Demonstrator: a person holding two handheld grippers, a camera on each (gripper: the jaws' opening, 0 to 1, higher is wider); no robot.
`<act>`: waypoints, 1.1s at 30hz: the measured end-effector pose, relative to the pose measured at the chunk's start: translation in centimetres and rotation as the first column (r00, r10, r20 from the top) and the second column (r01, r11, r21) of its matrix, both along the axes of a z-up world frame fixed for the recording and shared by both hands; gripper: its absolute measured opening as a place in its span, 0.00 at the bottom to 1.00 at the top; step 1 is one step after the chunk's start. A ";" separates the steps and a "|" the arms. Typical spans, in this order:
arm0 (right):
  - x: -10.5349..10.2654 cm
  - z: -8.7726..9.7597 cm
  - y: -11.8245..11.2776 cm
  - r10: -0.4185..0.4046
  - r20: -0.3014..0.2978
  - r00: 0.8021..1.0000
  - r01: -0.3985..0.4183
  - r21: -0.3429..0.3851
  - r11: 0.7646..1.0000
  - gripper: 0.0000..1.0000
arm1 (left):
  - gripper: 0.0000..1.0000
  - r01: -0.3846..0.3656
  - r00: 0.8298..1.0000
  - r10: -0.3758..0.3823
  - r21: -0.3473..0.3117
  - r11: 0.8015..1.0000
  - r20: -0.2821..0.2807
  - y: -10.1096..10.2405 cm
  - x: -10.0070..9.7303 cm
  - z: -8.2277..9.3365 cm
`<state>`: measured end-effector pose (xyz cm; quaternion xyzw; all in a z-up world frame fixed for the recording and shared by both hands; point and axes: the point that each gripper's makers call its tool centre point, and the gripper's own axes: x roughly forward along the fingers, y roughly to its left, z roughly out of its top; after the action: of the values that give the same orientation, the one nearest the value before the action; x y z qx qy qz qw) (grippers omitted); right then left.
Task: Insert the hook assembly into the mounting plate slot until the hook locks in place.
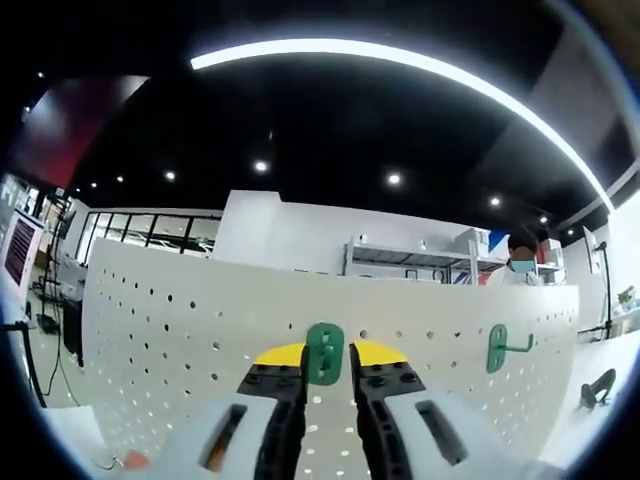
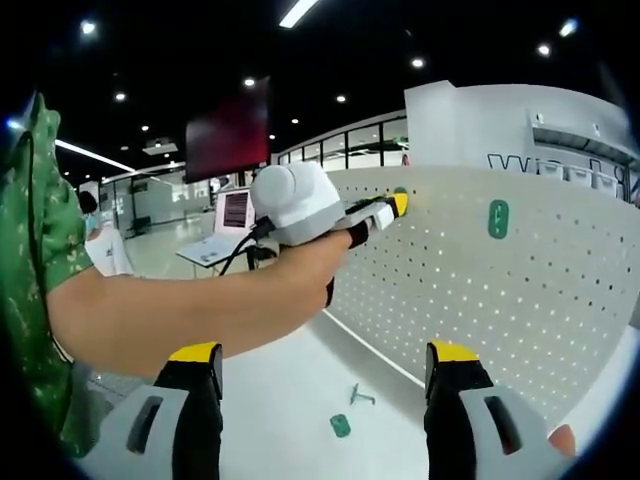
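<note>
A white surface (image 2: 290, 390) runs along the foot of an upright white pegboard (image 1: 180, 330), a thin sheet dotted with even rows of small round holes. The room behind is dim, with a black ceiling, scattered spot lamps and one long curved light strip (image 1: 420, 70). A metal shelving rack (image 1: 410, 262) and a person in a mask (image 1: 520, 262) stand past the board's top edge; a red screen (image 2: 228, 135) hangs off to the far side.

In the left gripper view, the left tongs (image 1: 326, 365), grey with black fingers and yellow tips, are drawn narrow around a small green hook plate (image 1: 325, 352), held flat against the board near its lower middle. The piece is matte plastic, oblong with rounded ends and a slot down its face. A second green hook (image 1: 503, 347) is on the board towards its right end, its prong jutting outward. A dark clamp-like object (image 1: 598, 388) sits on the surface by the right corner.

In the right gripper view, the right tongs (image 2: 325, 380) stand wide apart, nothing between them. Two loose green pieces (image 2: 348, 410) lie on the surface near the board's foot. A bare arm (image 2: 200, 305) reaches across, carrying the left tongs to the board.
</note>
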<state>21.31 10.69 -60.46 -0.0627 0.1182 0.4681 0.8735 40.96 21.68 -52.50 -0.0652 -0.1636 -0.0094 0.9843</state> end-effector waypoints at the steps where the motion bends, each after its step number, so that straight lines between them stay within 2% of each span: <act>1: 0.0 0.0 0.0 0.000 0.001 1.000 0.000 0.000 1.000 0.85 | 0.21 0.002 1.000 -0.002 0.000 1.000 -0.004 0.0 0.0 -0.1; 13: -0.4 0.5 0.4 -0.003 0.011 1.000 0.003 0.008 1.000 0.85 | 0.33 0.047 0.997 -0.044 0.050 0.998 -0.059 0.1 -1.4 -1.7; 19: -0.7 0.8 0.6 -0.004 0.019 1.000 0.004 0.010 1.000 0.85 | 0.38 0.119 0.987 -0.112 0.054 0.991 -0.117 -0.7 -2.0 -3.0; 22: -0.9 0.8 0.6 -0.006 0.017 1.000 0.006 0.009 1.000 0.85 | 0.44 0.166 0.977 -0.155 0.065 0.984 -0.149 -1.5 -2.5 -3.7; 24: -1.0 0.9 0.6 -0.008 0.018 1.000 0.008 0.008 1.000 0.85 | 0.53 0.208 0.966 -0.196 0.055 0.977 -0.166 -1.9 -2.8 -4.0; 29: -1.4 1.2 0.5 -0.012 0.024 1.000 0.012 0.011 1.000 0.85 | 0.56 0.288 0.941 -0.264 0.091 0.953 -0.214 -2.4 -4.6 -4.8; 33: -1.9 1.5 0.4 -0.018 0.030 0.999 0.017 0.015 1.000 0.86 | 0.64 0.328 0.922 -0.298 0.092 0.940 -0.247 -2.0 -5.9 -5.3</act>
<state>19.39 11.13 -58.94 -0.0621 0.1021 0.4603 0.8797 35.11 19.67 -57.81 -0.0262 -0.0354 -0.1699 0.9845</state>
